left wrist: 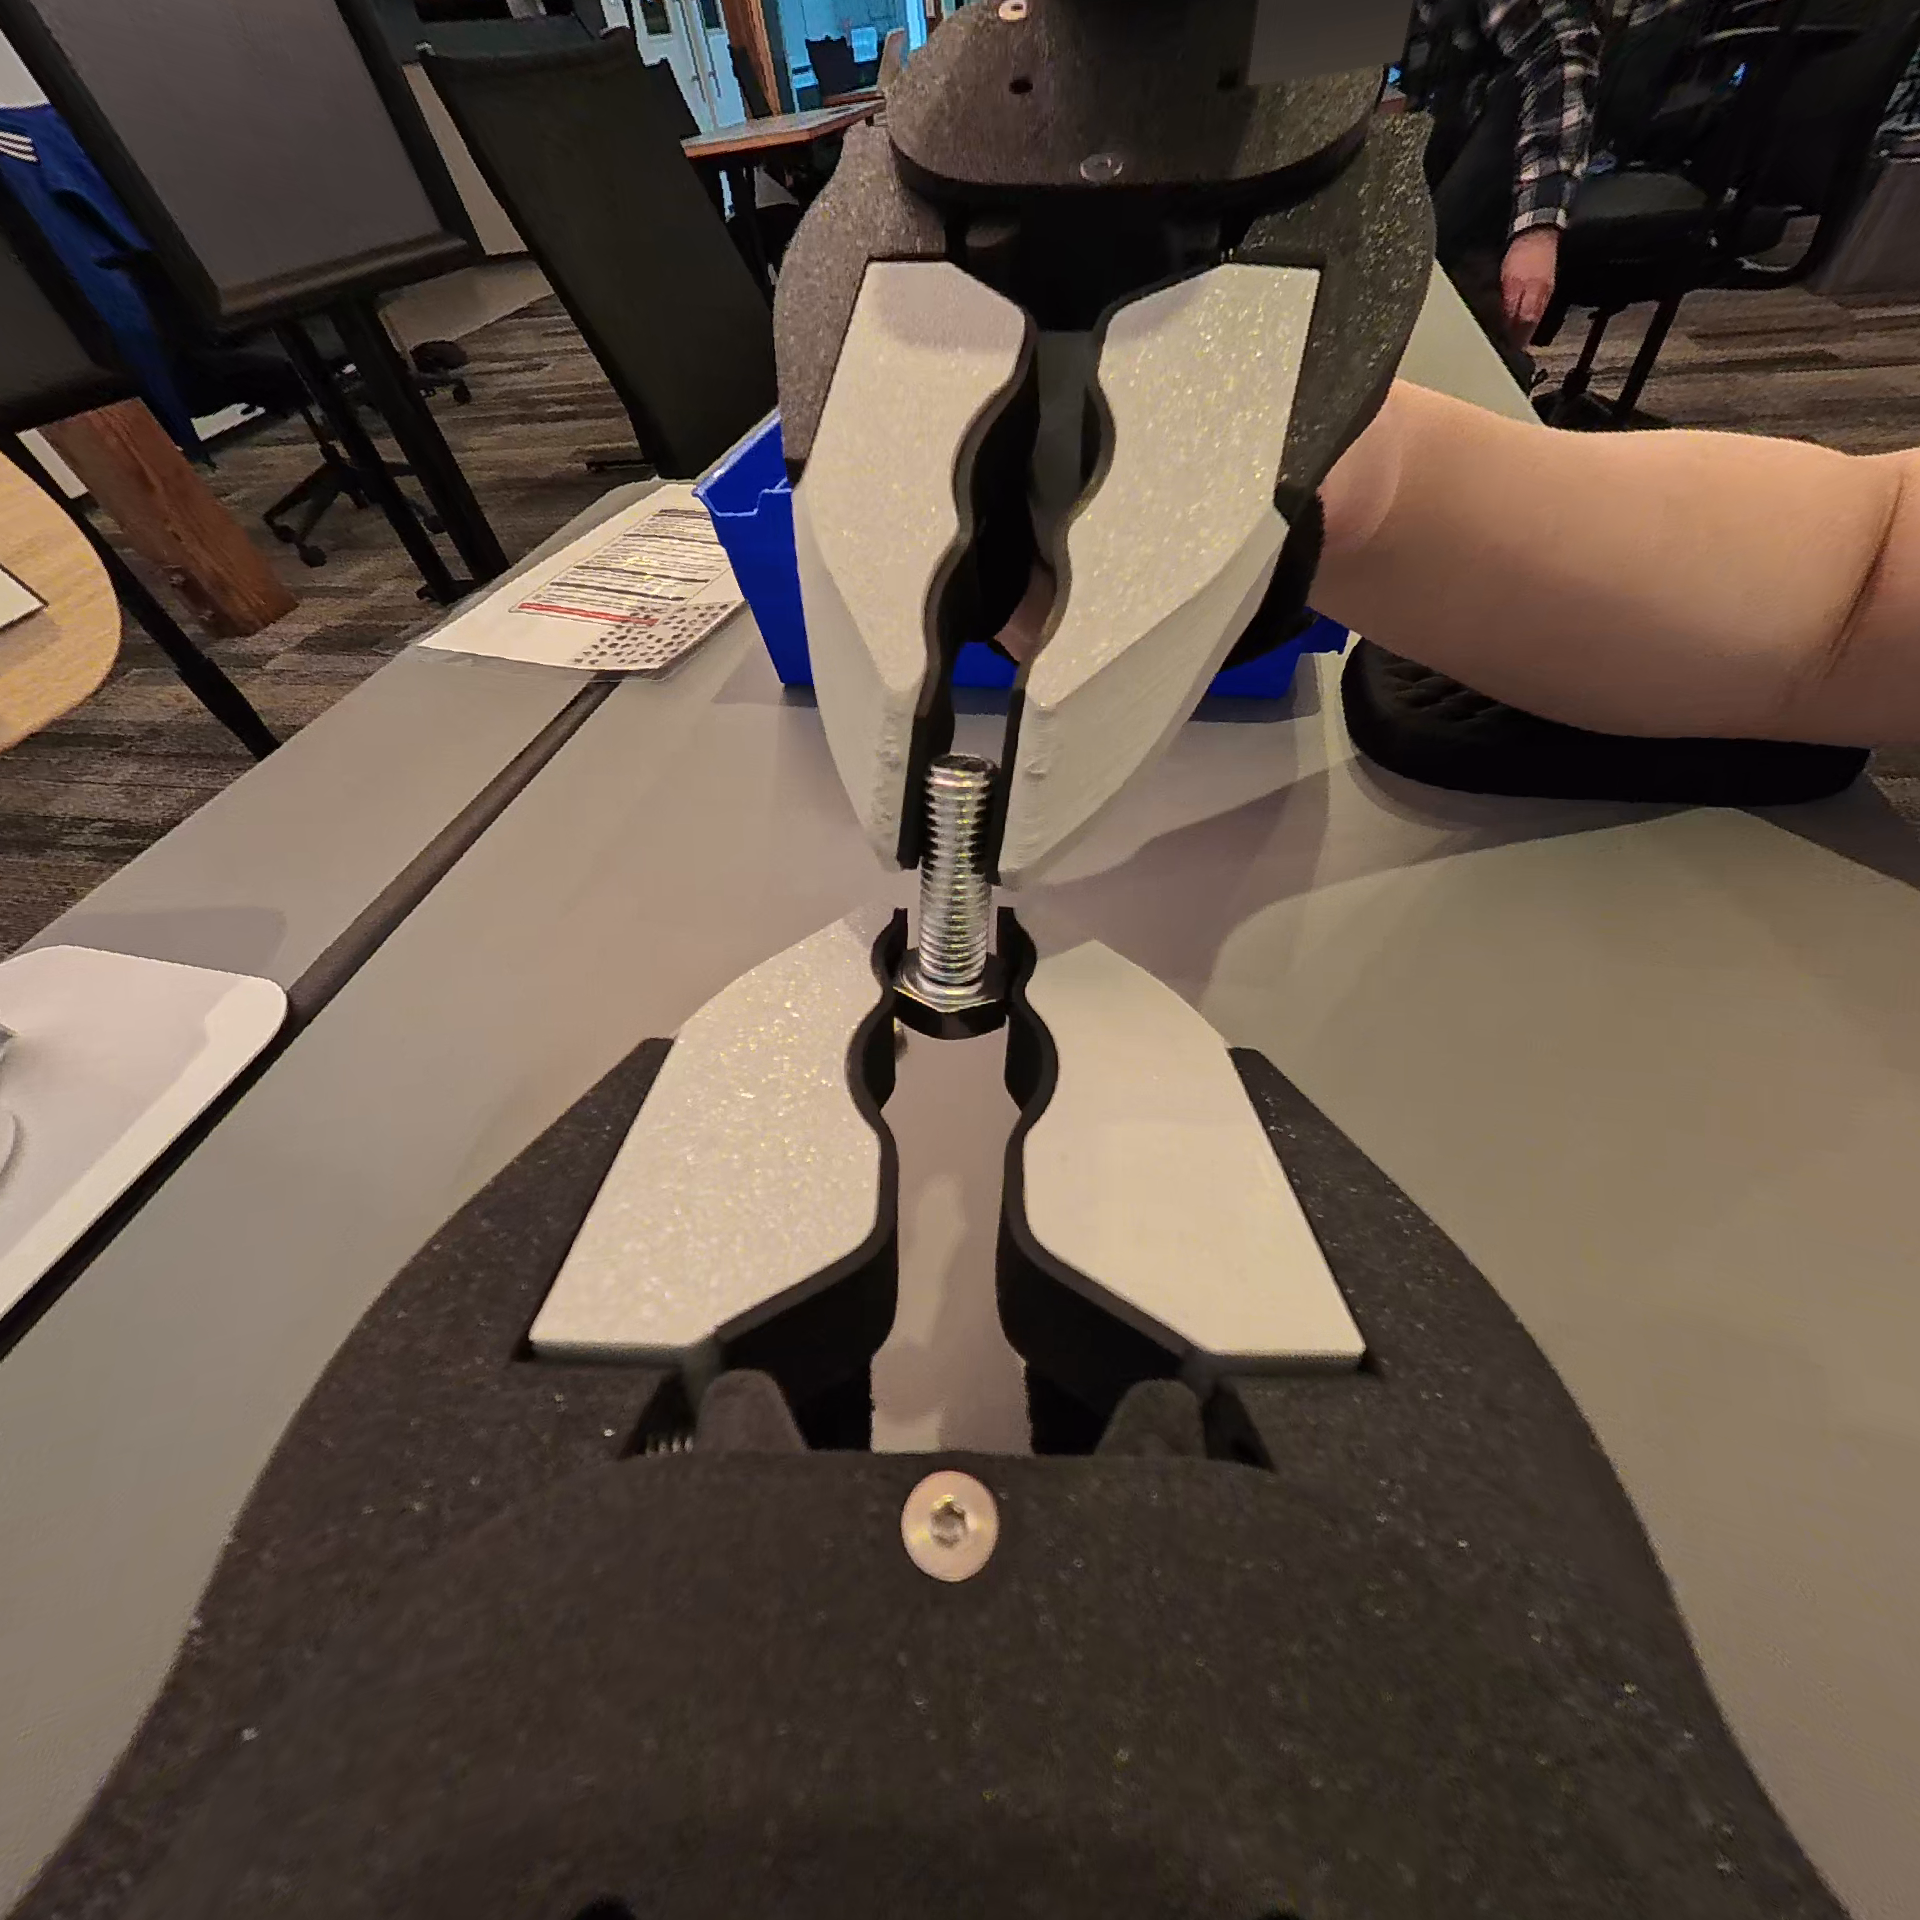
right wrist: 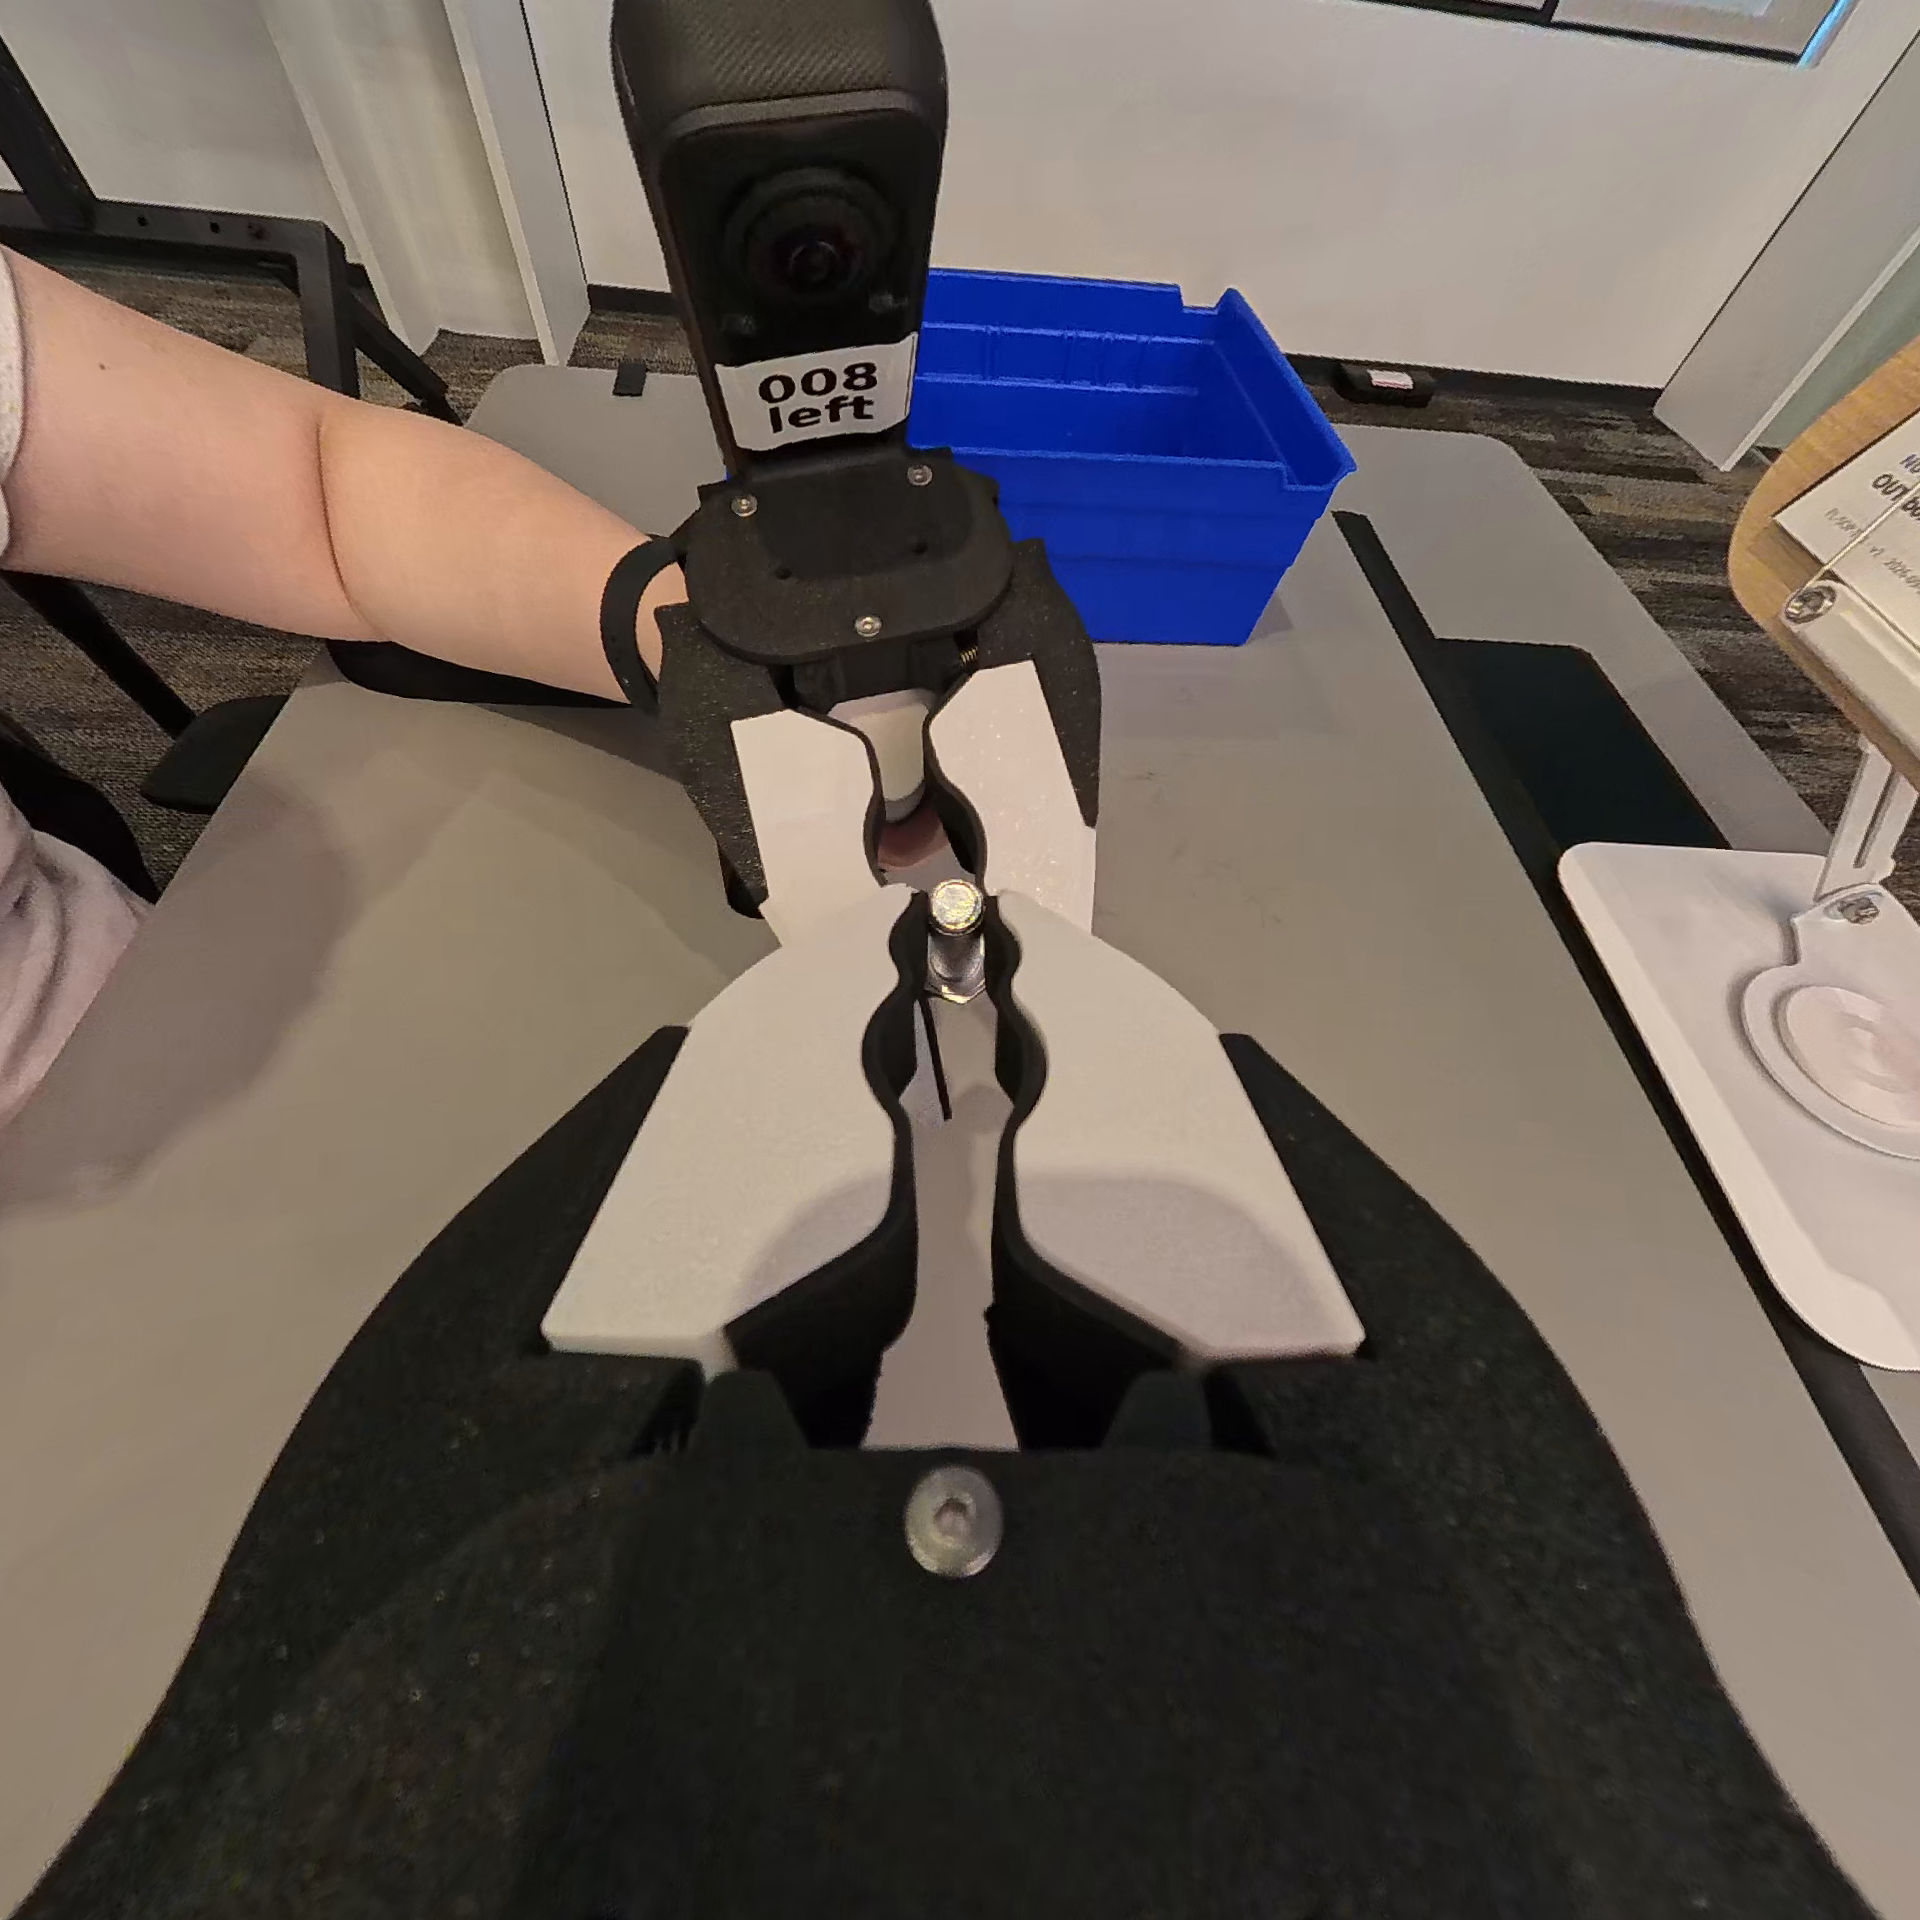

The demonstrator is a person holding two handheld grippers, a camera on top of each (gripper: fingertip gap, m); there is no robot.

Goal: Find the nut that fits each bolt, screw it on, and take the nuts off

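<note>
Over grey table (left wrist: 1455, 1039) | 1 bolt (left wrist: 954, 873), 1 nut (left wrist: 948, 1003) | L gripper (left wrist: 951, 997) clamps nut | R gripper (left wrist: 951, 821) clamps bolt | 1 blue bin (right wrist: 1132, 457)

The two claws meet tip to tip over the grey table (right wrist: 1351, 831). A blue bin (right wrist: 1122, 457) blocks the far side; a white stand base (right wrist: 1704, 1039) crowds the right. Bare table lies between.

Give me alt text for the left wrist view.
The left gripper clamps a dark nut on a silver bolt, whose far threaded end the right gripper pinches. Behind sit a blue bin and a grey table.
</note>
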